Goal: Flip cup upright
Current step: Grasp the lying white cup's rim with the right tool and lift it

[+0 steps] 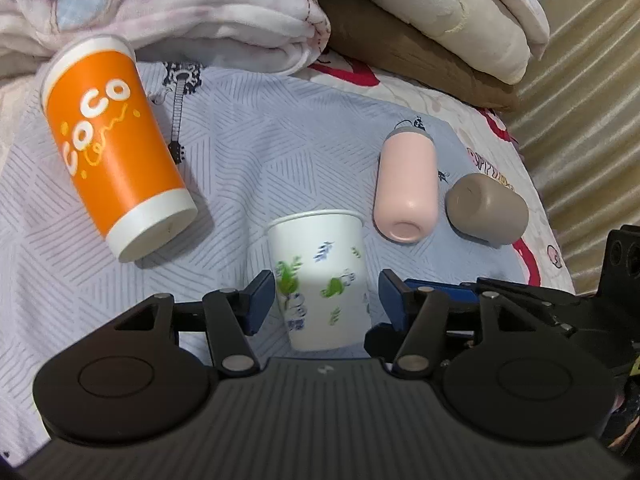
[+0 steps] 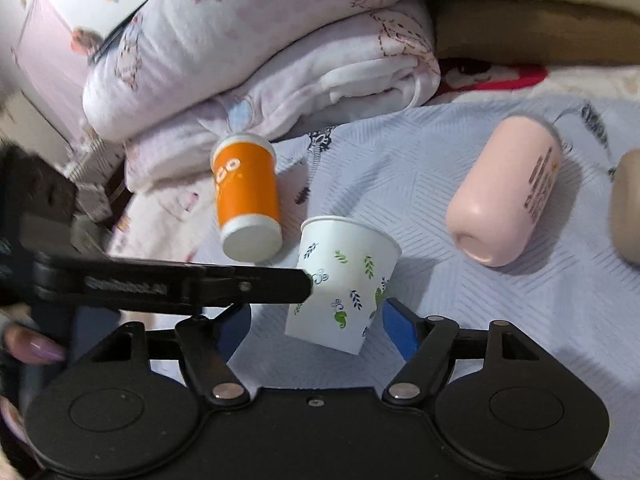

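Paper cup [image 1: 320, 280]: stood rim-up on the bedspread [image 1: 260, 152], slightly tilted.
Left gripper [image 1: 326, 298]: spread, fingers flanking the cup, gaps visible.
Right gripper [image 2: 316, 320]: spread, beside the cup.
Progress: this flip looked nearly done; orange cup [image 1: 116, 148] lay sideways.

The white leaf-print cup [image 1: 320, 280] is looking like thin matt paper, the orange cup [image 1: 116, 148] like smoother coated paper giving off a slight sheen. The pink tumbler [image 1: 406, 184] and taupe cup [image 1: 486, 210] are showing smooth satin plastic. Both claws are wearing matt black plastic with 2 blue pads [image 2: 396, 326] each and shiny metal pins. The bedsheet [image 1: 280, 152] is reading as woven cloth, the blankets [image 2: 280, 60] as fuzzy fleece.
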{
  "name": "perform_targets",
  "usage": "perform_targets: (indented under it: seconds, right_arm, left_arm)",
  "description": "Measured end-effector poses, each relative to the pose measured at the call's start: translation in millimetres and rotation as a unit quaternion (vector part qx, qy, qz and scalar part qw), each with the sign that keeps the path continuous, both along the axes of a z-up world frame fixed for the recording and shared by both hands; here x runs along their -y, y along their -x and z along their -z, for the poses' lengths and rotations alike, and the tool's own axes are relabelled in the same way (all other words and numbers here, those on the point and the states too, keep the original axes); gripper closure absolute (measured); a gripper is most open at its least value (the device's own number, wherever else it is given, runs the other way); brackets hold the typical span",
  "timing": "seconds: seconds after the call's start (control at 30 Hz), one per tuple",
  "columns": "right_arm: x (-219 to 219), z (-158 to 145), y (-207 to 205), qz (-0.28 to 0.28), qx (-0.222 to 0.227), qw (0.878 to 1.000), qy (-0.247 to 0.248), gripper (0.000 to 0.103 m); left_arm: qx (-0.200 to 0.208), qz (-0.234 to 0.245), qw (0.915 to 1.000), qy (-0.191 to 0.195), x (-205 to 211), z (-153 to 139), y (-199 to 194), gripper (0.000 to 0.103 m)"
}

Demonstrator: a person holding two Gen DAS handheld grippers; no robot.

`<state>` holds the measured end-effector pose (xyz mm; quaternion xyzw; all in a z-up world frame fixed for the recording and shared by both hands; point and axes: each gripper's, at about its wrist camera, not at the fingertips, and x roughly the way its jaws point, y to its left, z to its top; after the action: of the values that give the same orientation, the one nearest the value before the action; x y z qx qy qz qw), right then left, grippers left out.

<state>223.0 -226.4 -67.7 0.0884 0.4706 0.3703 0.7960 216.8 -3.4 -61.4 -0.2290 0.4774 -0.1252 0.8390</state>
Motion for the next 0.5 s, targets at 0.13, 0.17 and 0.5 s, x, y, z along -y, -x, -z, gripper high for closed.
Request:
perform_targets:
  seconds: [0.13,0.17,0.5]
  right_arm:
    - [-7.5,12.5,-7.8,-0.01,-0.018,1.0,-0.004,0.026]
    - [-9.4,17.6,-11.2,-0.009,-0.028,1.0,-0.009,0.026]
    - [-24.4,30.1,-14.0,-0.017,-0.024,1.0,-0.001,0.036]
  left_arm:
    - [-0.014,-0.006,0.9998,0.012,-3.1,15.5,-7.7,0.048]
    - [-0.015,-0.007,0.9997,0.015,-4.4,18.7,-9.4,0.048]
    - [0.001,0.026,0.9991,0.034,-7.8,25.4,-12.0,0.049]
